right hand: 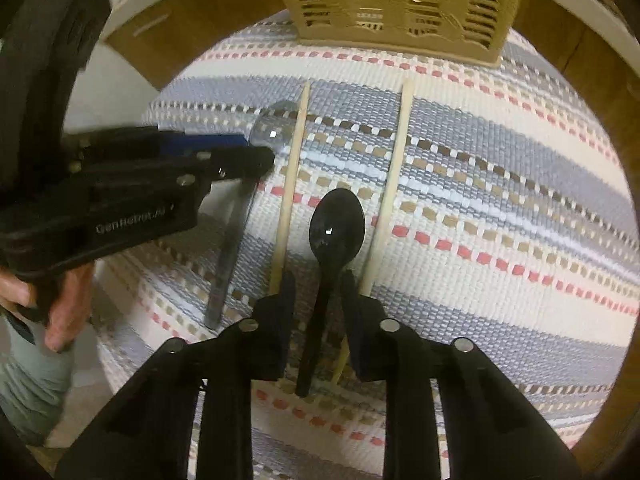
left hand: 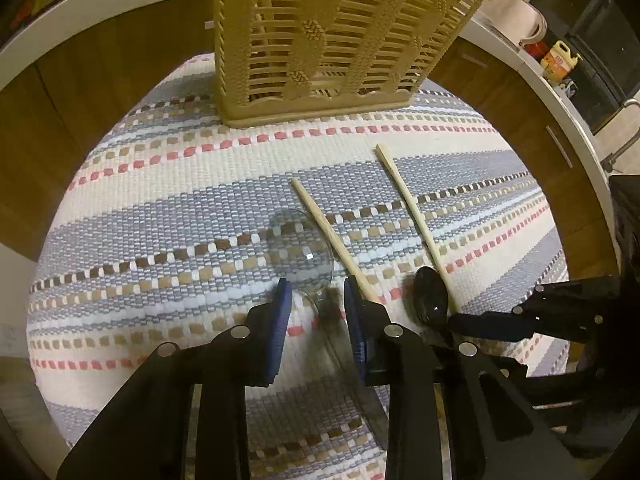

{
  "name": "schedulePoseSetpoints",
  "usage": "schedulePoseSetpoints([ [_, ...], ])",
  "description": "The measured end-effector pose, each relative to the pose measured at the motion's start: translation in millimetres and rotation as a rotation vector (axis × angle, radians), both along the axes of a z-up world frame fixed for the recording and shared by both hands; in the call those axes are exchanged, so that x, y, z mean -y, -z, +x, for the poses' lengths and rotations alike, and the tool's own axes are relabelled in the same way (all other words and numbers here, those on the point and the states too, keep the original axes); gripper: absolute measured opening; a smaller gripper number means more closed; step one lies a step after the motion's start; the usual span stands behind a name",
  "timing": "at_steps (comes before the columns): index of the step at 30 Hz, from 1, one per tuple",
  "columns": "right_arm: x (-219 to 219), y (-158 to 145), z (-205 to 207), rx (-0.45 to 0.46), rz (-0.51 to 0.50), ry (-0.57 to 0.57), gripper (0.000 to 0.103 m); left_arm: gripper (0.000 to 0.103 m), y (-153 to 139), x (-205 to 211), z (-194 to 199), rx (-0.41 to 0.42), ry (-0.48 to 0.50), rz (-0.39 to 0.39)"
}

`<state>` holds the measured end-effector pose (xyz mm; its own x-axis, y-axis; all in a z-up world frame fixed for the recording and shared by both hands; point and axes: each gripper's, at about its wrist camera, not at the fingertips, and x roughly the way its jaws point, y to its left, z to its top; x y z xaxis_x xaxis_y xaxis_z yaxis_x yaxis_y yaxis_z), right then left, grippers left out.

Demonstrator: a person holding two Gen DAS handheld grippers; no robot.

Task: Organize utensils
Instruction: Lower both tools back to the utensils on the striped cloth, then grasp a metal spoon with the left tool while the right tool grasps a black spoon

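A clear plastic spoon [left hand: 301,246] lies on the striped mat, its handle running back between my left gripper's [left hand: 318,294] open blue pads; it also shows in the right wrist view [right hand: 272,130]. A black spoon [right hand: 337,228] lies between two wooden chopsticks [right hand: 294,172] [right hand: 394,184]. My right gripper [right hand: 318,284] is open, its fingers on either side of the black spoon's handle. The black spoon [left hand: 430,292] and chopsticks [left hand: 334,240] [left hand: 412,204] also show in the left wrist view. A tan slatted utensil basket [left hand: 320,40] stands at the mat's far edge.
The striped woven mat [left hand: 160,184] covers a round table. Wooden cabinets with a white countertop [left hand: 560,92] curve behind, holding a white kettle [left hand: 528,24] and a yellow bottle [left hand: 558,60]. The left gripper's body [right hand: 120,192] and the hand holding it fill the right wrist view's left side.
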<state>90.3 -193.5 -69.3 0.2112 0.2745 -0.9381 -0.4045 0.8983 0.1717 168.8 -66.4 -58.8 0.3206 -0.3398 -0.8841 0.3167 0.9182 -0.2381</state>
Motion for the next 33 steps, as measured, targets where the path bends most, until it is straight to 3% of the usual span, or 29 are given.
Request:
schedulePoseSetpoints([
  [4, -12, 1, 0, 0.027, -0.063, -0.017, 0.017, 0.025, -1, 16, -1, 0.031, 0.02, 0.069],
  [8, -23, 6, 2, 0.049, -0.109, -0.02, 0.007, 0.025, 0, 29, -5, 0.065, 0.036, 0.131],
  [12, -30, 9, 5, 0.055, -0.12, -0.024, 0.005, 0.018, 1, 40, -11, 0.107, 0.048, 0.201],
  [19, -15, 2, -6, 0.053, -0.122, -0.034, 0.005, 0.01, 3, 33, -11, 0.103, 0.062, 0.183],
  [26, -10, -1, -7, 0.048, -0.111, -0.027, 0.005, 0.01, 4, 12, -11, 0.065, 0.053, 0.112],
  [33, -5, 0, -5, 0.05, -0.141, -0.031, 0.005, 0.01, 2, -10, -21, 0.02, 0.058, 0.097],
])
